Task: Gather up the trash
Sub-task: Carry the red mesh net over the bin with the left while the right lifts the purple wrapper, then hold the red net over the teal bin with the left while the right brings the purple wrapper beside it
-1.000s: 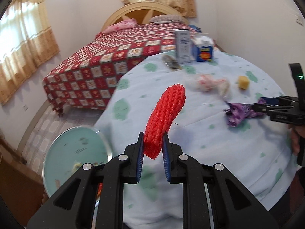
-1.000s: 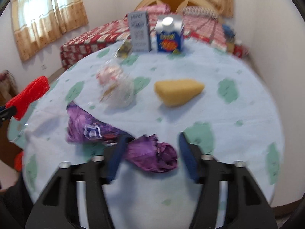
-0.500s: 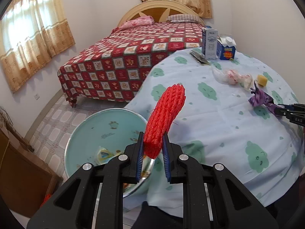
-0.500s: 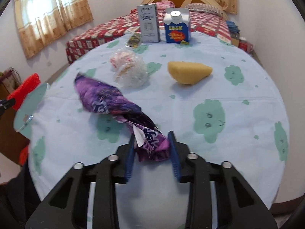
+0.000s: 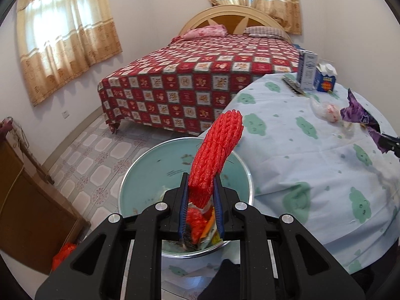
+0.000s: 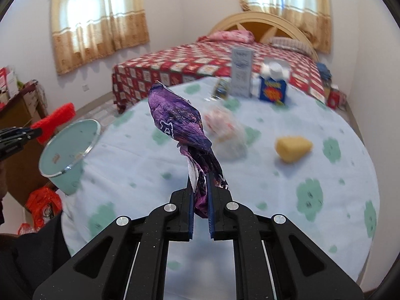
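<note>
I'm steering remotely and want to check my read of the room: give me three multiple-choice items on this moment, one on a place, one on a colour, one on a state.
1. Where is the red foam net?
A. Lying on the bed
B. Held above the pale green bin
C. Flat on the table

2. What colour is the wrapper in the right gripper?
A. Purple
B. Yellow
C. White

3. How is the left gripper?
A. Wide open, empty
B. Shut on a carton
C. Shut on the foam net

Answers: 1 B, the left wrist view shows the bin's opening right behind the net. 2 A, the crumpled foil between the pads is purple. 3 C, both blue pads press the net's lower end.
</note>
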{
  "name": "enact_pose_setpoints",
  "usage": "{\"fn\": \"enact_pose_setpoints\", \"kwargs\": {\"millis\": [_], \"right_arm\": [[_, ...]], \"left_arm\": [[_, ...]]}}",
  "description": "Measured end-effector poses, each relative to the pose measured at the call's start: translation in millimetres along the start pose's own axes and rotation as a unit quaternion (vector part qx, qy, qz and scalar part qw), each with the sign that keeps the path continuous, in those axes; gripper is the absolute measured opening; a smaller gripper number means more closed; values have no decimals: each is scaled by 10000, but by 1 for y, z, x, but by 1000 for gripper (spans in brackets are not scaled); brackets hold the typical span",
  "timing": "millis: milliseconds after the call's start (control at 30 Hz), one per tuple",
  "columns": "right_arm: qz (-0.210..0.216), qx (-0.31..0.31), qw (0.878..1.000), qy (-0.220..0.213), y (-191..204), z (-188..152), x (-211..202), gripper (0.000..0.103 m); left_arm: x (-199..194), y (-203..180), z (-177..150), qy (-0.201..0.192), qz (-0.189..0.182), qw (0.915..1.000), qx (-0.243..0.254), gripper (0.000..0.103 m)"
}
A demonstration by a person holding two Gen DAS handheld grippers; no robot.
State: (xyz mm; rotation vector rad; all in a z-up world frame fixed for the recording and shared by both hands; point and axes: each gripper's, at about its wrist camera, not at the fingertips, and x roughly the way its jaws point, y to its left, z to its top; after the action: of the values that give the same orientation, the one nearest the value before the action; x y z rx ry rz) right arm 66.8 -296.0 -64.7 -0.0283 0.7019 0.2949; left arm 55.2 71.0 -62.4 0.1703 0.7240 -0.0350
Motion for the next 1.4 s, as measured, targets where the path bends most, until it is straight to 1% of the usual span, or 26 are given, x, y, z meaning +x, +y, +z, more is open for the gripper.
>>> {"fn": "enact_pose_setpoints", "kwargs": {"millis": [233,433,633,1000,1267,1400], "right_arm": [[304,-421,9987,15,42,30,29,9],[555,-701,9960,56,79,44,47,9],[737,-887,9933,54,107,59,60,9],[915,-1126,9894,62,138,71,71,9],[998,-1291,9865,101,153,77,77,9],[1033,-1374,9850,139,160,79,82,9]], "left_arm": [[1,21,-2,6,188,9997,-161,19],[5,39,-4,48,365,9988,-310,19],[8,54,-8,79,528,9977,-422,19],[6,75,-14,131,669,9960,-572,19],[6,79,-17,136,706,9957,-590,19],[6,82,-16,106,790,9951,-584,19]]}}
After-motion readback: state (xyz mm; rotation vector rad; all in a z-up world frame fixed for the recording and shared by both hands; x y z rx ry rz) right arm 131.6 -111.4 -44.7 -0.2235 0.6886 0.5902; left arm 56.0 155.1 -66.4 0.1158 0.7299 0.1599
